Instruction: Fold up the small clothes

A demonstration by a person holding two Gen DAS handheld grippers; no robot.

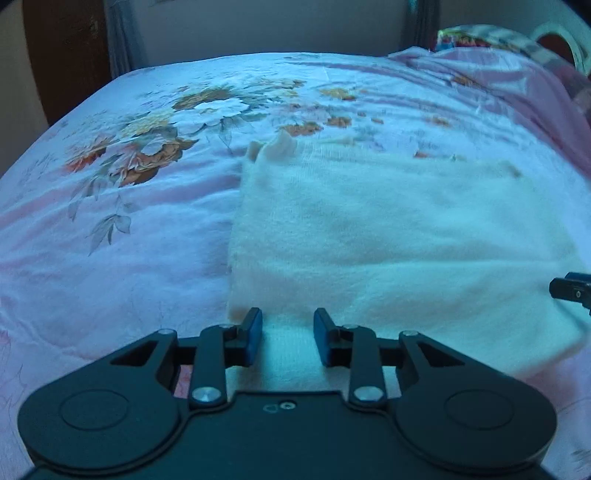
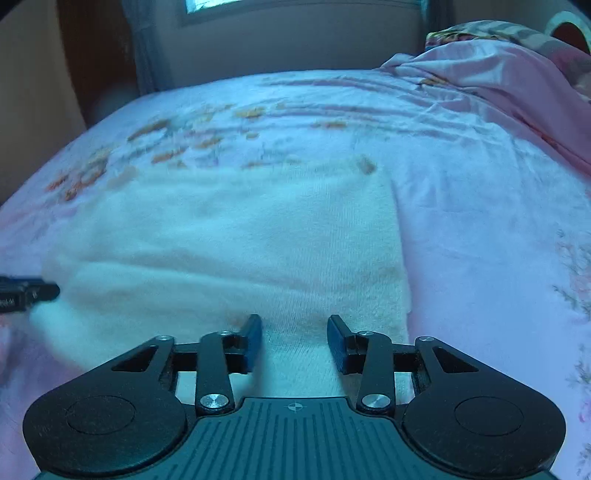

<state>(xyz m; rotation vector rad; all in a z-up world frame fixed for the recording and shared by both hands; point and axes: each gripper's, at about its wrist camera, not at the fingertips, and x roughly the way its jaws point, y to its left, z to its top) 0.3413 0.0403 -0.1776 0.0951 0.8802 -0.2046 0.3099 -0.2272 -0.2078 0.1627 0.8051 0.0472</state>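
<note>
Cloth lies flat in front of you: a white knitted garment [image 1: 388, 236], folded into a rough rectangle, rests on the pink flowered bedspread [image 1: 122, 221], with small tabs of fabric sticking up at its far left corner. Your left gripper [image 1: 287, 334] sits over the near left edge of the garment, its jaws part open with cloth showing in the gap but the blue pads not pressing on it. Your right gripper [image 2: 294, 338] sits over the near right part of the same garment [image 2: 236, 240], jaws a little wider, again with fabric between them and nothing pinched. Each tool's tip shows at the side edge of the other's view. At the far right of the bed [image 2: 480, 229] a pink sheet [image 2: 491, 74] is bunched up, with a patterned pillow [image 2: 476, 31] behind it.
</note>
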